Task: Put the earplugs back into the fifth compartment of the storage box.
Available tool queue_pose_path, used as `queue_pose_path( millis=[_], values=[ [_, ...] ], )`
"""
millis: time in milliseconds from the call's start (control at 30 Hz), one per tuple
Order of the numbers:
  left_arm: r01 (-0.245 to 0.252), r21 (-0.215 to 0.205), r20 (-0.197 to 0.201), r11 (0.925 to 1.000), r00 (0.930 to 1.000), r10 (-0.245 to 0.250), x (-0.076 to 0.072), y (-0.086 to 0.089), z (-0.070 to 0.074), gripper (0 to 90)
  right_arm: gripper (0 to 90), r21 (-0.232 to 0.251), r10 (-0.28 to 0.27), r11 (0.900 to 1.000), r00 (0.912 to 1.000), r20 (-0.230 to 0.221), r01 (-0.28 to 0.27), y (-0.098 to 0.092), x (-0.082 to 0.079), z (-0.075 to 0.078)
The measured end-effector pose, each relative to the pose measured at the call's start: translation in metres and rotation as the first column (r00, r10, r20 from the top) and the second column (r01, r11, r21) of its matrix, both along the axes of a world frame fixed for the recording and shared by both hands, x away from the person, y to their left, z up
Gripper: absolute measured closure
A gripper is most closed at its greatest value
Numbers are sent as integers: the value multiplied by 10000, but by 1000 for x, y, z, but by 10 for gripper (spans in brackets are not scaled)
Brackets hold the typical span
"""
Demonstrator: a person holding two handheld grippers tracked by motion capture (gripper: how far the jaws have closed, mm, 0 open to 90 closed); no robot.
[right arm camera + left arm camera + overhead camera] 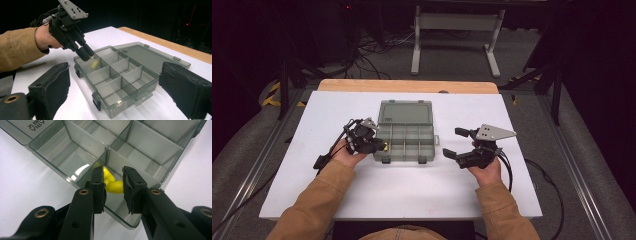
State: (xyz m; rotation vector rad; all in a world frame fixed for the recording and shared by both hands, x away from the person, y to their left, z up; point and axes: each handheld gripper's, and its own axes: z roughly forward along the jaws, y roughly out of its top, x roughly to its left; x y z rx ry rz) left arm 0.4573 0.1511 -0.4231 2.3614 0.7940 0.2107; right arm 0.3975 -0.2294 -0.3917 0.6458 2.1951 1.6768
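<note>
The yellow piece lies in a near corner compartment of the grey organizer box, between the jaws of the left hand-held gripper; I cannot tell whether the pads press on it. It is the one item in there; the other compartments I can see hold nothing. The lid lies open flat on the white surface. The right hand-held gripper hovers beside the box, released.

The curved piece lies between the left gripper's jaws, inside a corner compartment of the organiser box. The box's remaining compartments extend beyond the jaw tips. The right gripper sits beside the box, jaws toward it.
</note>
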Motion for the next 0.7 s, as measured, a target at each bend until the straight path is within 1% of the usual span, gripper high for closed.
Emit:
queue_pose_path(
  millis=[333, 367, 400, 433, 533, 600, 667, 700],
  values=[
    [179, -41, -74, 9998, 9998, -179, -1, -1, 0, 692, 101, 29, 20, 10000, 10000, 9, -20, 0, 0, 0],
    [221, -58, -62, 9997, 9997, -221, -1, -1, 0, 676, 100, 20, 26, 10000, 10000, 12, -26, 0, 0, 0],
    [270, -234, -94, 9994, 9996, -272, -1, 0, 1, 650, 100, 19, 28, 10000, 10000, 6, -28, 0, 0, 0],
    [270, -309, -115, 9992, 9996, -274, -1, 0, 2, 613, 100, 24, 29, 10000, 10000, -6, -29, 0, 0, 0],
    [333, -505, -83, 9982, 9994, -337, -1, 3, 4, 576, 100, 12, 29, 10000, 10000, -15, -29, 0, 0, 0],
    [315, -700, -117, 9971, 9994, -324, 0, 5, 5, 531, 100, -20, 18, 10000, 10000, -43, -18, 0, 0, 0],
    [433, -1036, -126, 9937, 9989, -448, -1, 8, 7, 452, 101, 6, 0, 10000, 10000, -54, 0, 0, 0, 0],
    [474, -1139, -65, 9924, 9988, -485, -1, 9, 8, 413, 102, 1, 0, 10000, 10000, -54, 0, 0, 0, 0]
  ],
)
